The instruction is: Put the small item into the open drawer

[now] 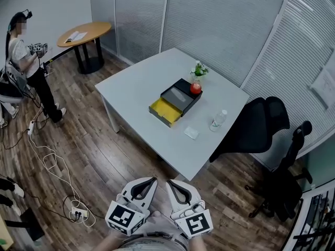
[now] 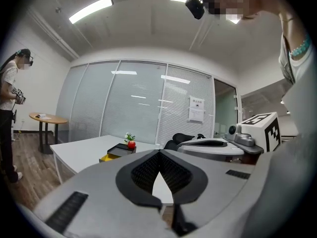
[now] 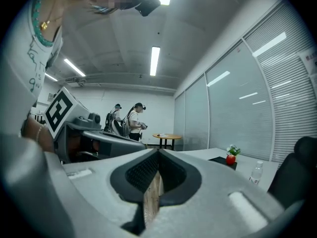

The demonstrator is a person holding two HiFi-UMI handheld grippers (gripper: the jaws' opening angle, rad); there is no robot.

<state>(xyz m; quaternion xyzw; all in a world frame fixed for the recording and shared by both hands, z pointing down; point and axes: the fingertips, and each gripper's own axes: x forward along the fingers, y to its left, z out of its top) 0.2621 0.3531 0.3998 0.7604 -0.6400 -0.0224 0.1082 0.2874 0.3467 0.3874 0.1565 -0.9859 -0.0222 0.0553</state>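
Observation:
A small flat white item (image 1: 191, 133) lies on the white table (image 1: 136, 88), near its front edge. Just behind it stands a black box (image 1: 183, 94) with its yellow drawer (image 1: 165, 111) pulled open. A red apple (image 1: 195, 88) sits on top of the box. My left gripper (image 1: 153, 181) and right gripper (image 1: 169, 183) are held side by side close to my body, well short of the table. Both are shut with nothing between the jaws. The left gripper (image 2: 159, 152) points toward the box (image 2: 119, 150); the right gripper (image 3: 158, 151) sees the apple (image 3: 231, 158) far off.
A small potted plant (image 1: 199, 69) and a water bottle (image 1: 218, 120) stand on the table. Black office chairs (image 1: 261, 124) sit at its right side. Cables and a power strip (image 1: 78, 212) lie on the wooden floor at the left. A person (image 1: 29, 67) stands near a round table (image 1: 86, 33).

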